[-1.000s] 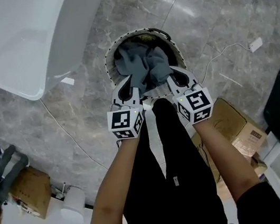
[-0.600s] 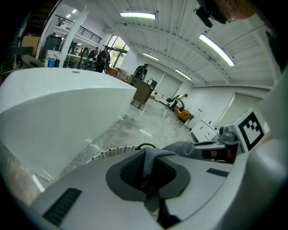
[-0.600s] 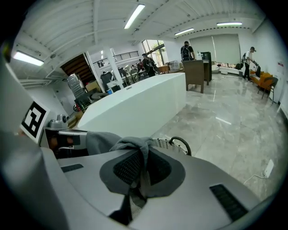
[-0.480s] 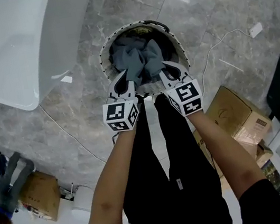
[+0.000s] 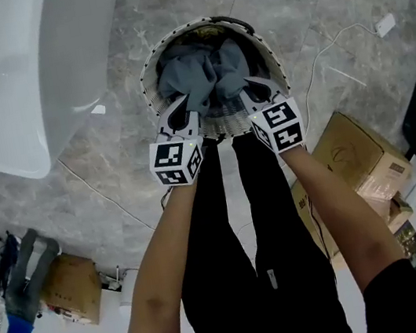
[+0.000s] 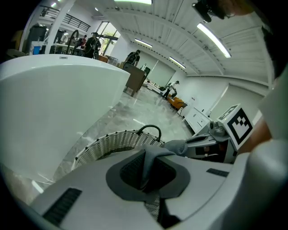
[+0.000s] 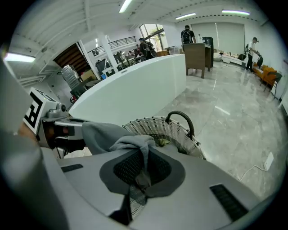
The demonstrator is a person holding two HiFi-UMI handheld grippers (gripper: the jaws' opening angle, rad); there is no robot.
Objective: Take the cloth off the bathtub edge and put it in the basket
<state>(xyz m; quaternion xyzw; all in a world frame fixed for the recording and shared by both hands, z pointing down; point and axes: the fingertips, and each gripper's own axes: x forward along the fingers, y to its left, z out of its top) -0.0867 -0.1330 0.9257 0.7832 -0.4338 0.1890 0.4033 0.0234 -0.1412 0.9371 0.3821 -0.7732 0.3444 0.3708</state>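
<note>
A grey cloth hangs bunched over the mouth of a round white wicker basket on the marble floor. My left gripper is shut on the cloth's left part, and a fold of cloth is pinched between its pads. My right gripper is shut on the right part, with the cloth squeezed between its jaws. Both grippers sit at the basket's near rim, side by side. The white bathtub stands to the left, its edge bare.
The basket has a dark handle at its far side. A cardboard box lies on the floor to the right, another box at lower left. A thin white cable runs across the floor. The person's legs stand just behind the basket.
Both grippers moved forward with the cloth, from the near rim to over the basket mouth. The cloth has sunk lower into the basket.
</note>
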